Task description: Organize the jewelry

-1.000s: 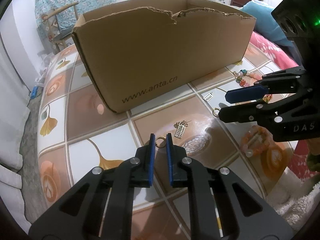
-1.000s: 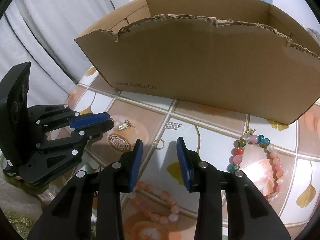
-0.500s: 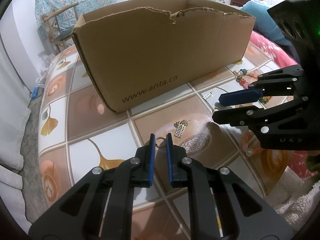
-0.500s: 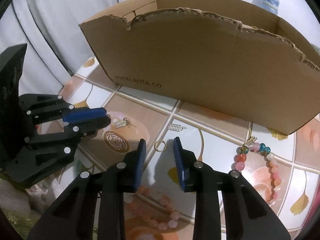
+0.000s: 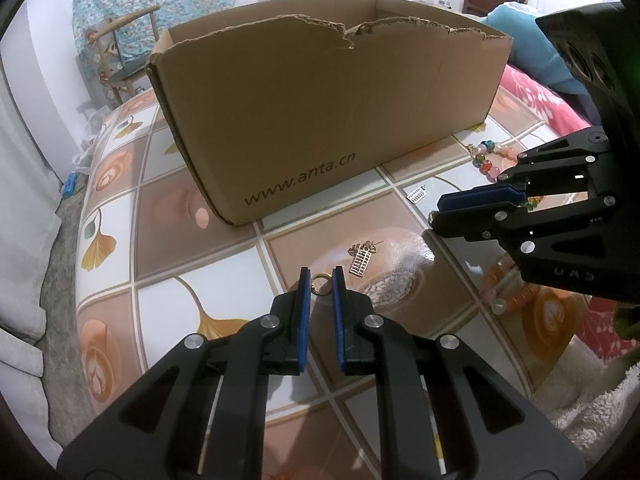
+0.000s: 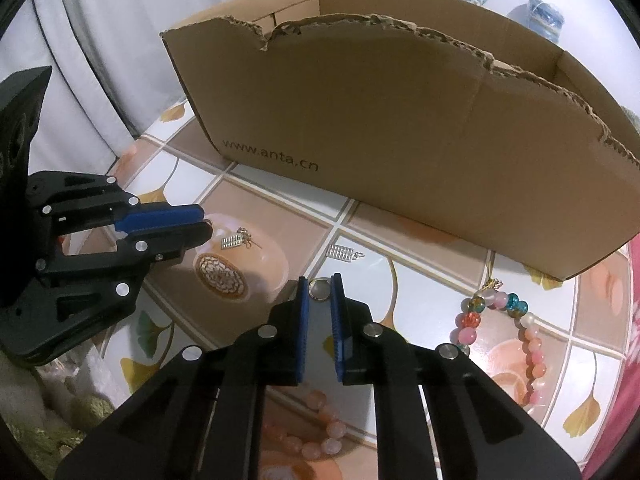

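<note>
Right gripper (image 6: 319, 280): pads narrowed around gold ring (image 6: 320, 290) flat on desk (image 6: 400, 280); firm clamp not confirmed. Close squarely across ring rim, tips low, then lift straight up.
Left gripper (image 5: 321, 276): pads close on second small ring (image 5: 319, 280); grip uncertain.
Target likely cardboard box (image 6: 400, 128) just behind. Avoid charm (image 6: 342, 253) and bead bracelet (image 6: 500, 320).

Each camera looks forward along its own gripper, low and close above the tiled table (image 5: 168, 280). Both views face the brown cardboard box (image 5: 320, 120) (image 6: 400, 152) ahead, and each sees the other gripper at its side.
</note>
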